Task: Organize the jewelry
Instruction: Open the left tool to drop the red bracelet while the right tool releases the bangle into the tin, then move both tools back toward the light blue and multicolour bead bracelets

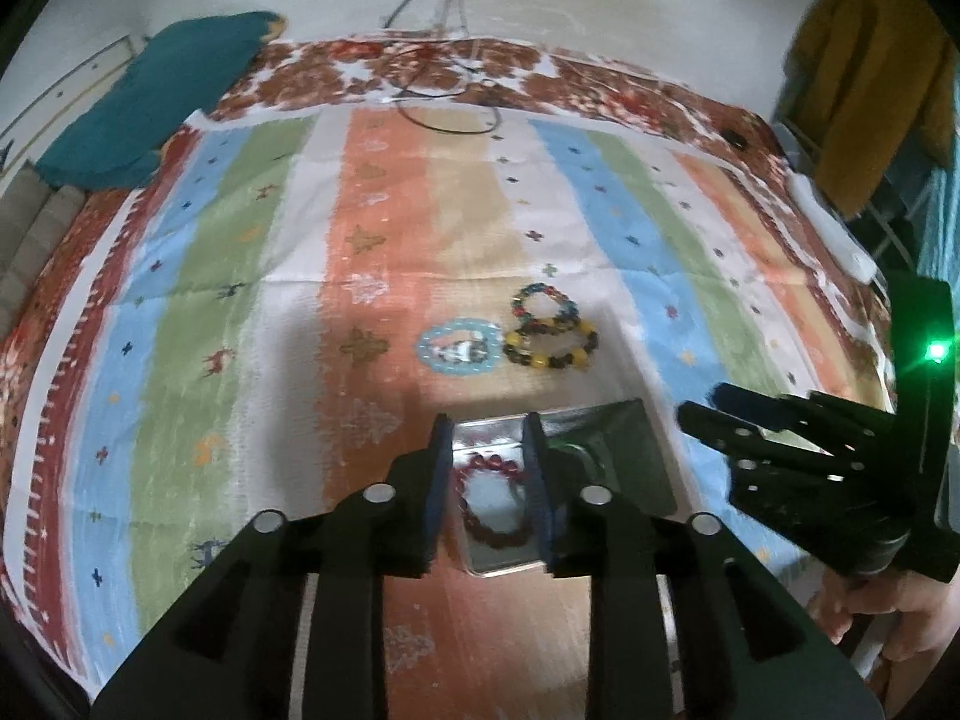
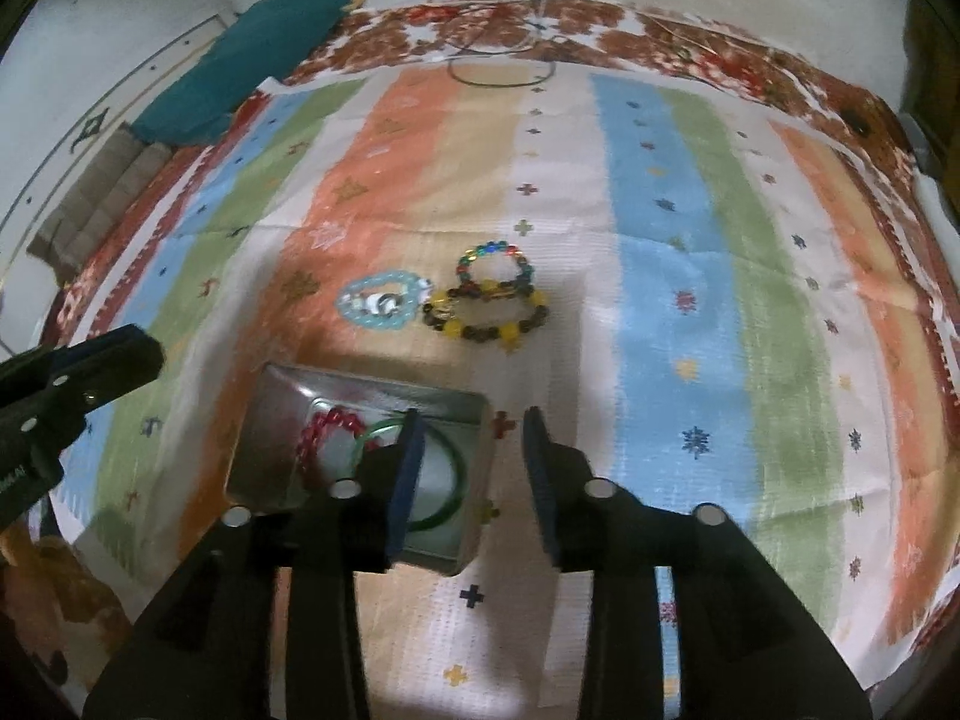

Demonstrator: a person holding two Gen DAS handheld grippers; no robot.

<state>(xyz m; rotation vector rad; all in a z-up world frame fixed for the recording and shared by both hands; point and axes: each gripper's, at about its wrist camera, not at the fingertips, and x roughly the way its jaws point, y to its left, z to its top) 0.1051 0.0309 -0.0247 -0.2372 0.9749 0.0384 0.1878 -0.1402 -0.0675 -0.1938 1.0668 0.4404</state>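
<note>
A striped cloth (image 2: 678, 276) covered the bed, with a teal pillow (image 2: 264, 54) at its far left corner and a mustard garment (image 1: 870, 78) hanging at the right. The cloth's right half lay open. The left gripper (image 1: 487, 480) hovered over the metal tin (image 2: 282, 420), jaws narrowly parted and empty. Inside lay a red bead bracelet (image 2: 327, 426) and a green bangle (image 2: 456, 468), flat. Beyond the tin, a light-blue bracelet (image 2: 377, 303), a yellow-and-dark bracelet (image 2: 486, 318) and a multicoloured bracelet (image 2: 495, 264) clustered. The right gripper (image 2: 474, 474) stood spread, empty, at the tin's right edge.
</note>
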